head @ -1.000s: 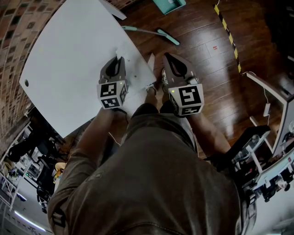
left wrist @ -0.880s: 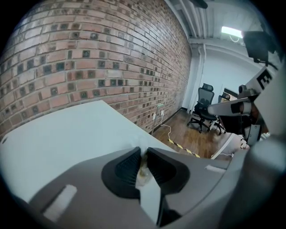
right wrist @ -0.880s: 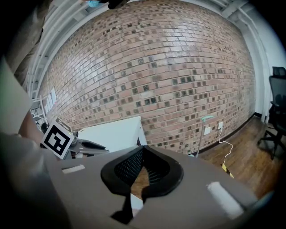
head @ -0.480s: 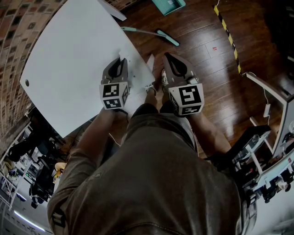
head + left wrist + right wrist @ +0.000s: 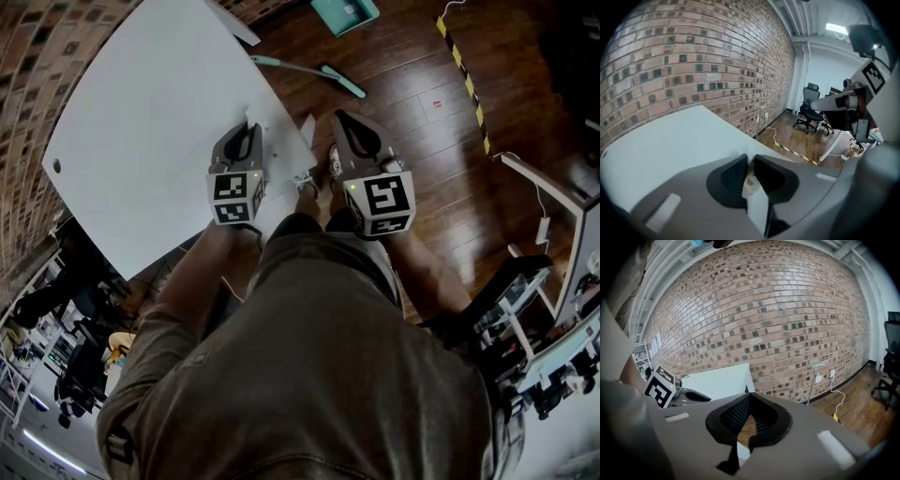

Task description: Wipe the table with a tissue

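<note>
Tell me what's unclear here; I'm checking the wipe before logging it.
Left gripper view: the left tool's body hides whether the tissue touches the table.
Head view: the left tool covers nearly all the tissue.
Head view: the person's arm hides part of the table's near edge.

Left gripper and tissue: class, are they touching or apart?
Touching. The left gripper view shows it: the left gripper has both jaws pressed shut on the white tissue, whose tip pokes out beyond them.
</note>
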{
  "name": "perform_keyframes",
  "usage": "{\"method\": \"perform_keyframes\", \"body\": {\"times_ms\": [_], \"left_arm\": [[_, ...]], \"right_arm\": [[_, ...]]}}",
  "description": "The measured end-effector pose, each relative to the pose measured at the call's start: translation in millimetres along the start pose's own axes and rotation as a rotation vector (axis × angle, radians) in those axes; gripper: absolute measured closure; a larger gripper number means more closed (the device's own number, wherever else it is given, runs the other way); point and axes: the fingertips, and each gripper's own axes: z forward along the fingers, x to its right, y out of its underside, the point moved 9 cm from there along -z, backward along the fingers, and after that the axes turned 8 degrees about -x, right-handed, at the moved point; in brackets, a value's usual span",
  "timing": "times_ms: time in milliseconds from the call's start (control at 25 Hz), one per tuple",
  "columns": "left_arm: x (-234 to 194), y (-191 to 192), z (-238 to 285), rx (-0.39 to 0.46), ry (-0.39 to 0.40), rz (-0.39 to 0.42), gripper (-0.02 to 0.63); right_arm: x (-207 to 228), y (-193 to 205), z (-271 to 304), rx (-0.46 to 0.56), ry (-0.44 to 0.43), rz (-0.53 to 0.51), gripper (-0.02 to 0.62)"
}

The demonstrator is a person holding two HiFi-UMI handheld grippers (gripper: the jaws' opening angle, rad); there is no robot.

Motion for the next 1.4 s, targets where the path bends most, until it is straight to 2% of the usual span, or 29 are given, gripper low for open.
{"method": "perform_keyframes", "body": {"times_ms": [560,720,1160,1400], "left_arm": [[-28.7,26.6,-19.2,-0.008,-0.07,-0.052,0.557],[-29.8,22.7,-28.2,0.044,-0.061,-0.098,0.557],[-36.6,19.0,-68.2,0.156,-0.058,-0.138,0.557],[-31.2,30.7,-88.0,0.173,-0.059,-0.156,0.557]], "right_arm": [[-31.5,-8.1,3.7,0.005,-0.034,-0.065,0.58],[-36.2,-10.2,-0.9,0.008,-0.029,-0.076,0.58],[-59.9,-11.0,-13.0,0.017,-0.006,-0.14,0.58],[-67.6,-4.7,-20.4,0.02,-0.009,-0.158,0.58]]}}
